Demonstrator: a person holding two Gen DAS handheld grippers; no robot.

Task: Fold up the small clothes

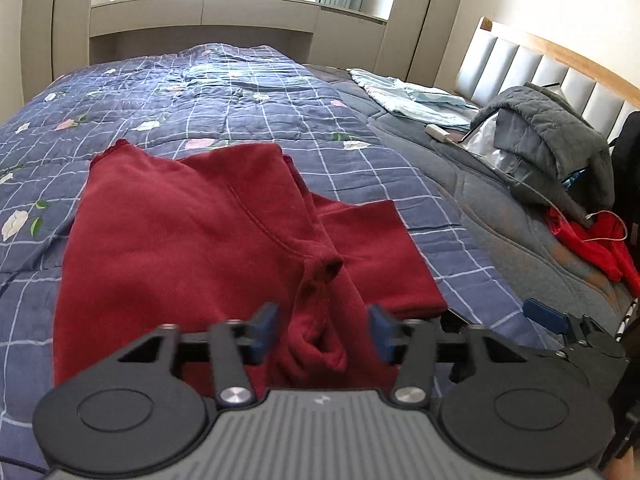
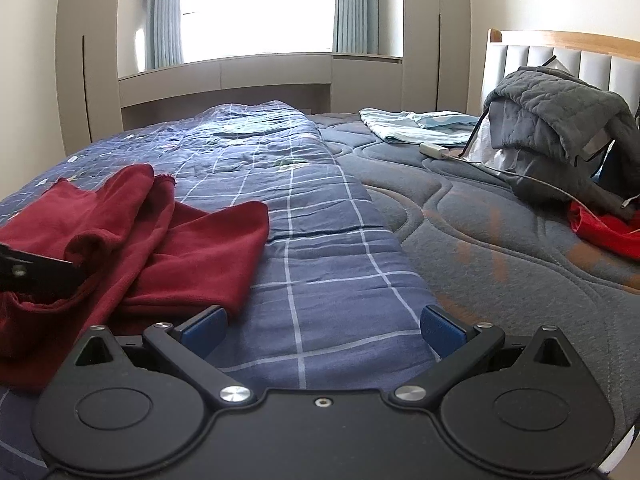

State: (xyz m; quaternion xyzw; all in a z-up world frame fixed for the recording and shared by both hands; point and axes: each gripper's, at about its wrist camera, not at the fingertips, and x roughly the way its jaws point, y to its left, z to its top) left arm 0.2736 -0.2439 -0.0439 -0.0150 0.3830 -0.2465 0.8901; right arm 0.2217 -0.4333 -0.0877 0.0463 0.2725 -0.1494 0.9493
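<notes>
Left gripper (image 1: 323,330) jaws stand apart around the red garment (image 1: 192,232)'s bunched fold: pinch both layers, then carry toward twelve o'clock. Right gripper (image 2: 323,330) jaws gape wide over the quilt (image 2: 320,248), empty.

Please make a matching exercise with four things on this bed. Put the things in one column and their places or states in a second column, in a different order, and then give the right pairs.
Things
1. dark red garment
2. grey quilted jacket
3. light blue cloth
4. right claw

Places or states
A. lying flat, far side, near the headboard
B. open over the checked quilt, holding nothing
C. draped over something near the headboard
D. a bunched part between the open left claw fingers

Pairs: 1-D, 2-C, 3-A, 4-B
</notes>
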